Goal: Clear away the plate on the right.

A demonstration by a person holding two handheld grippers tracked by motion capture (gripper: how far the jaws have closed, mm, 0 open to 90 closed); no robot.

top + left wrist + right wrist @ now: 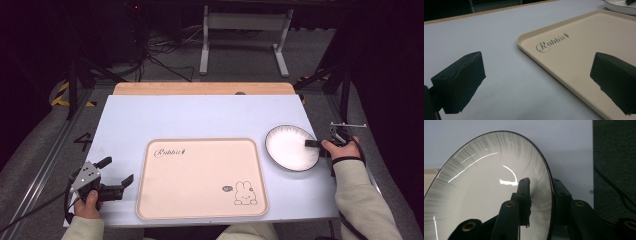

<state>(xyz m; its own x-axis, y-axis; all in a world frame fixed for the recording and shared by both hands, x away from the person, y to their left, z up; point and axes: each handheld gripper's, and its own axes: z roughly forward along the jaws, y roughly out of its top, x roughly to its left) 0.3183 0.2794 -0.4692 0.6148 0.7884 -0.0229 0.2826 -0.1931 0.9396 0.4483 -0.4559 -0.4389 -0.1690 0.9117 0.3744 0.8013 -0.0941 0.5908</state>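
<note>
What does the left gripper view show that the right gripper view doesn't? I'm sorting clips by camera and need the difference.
The left gripper view alone has the "Rabbit" lettering on the beige tray and the left gripper with its jaws wide apart, nothing between them. The right gripper view alone has the right gripper with its jaws closed over the plate's rim, and dark floor past the table edge. Both share the white plate, the tray and the pale table.

High view above the near edge looking down on the whole table (200,110), left gripper view low beside the tray (584,50), right gripper view close against the plate (486,195), both things shared with the high view.
</note>
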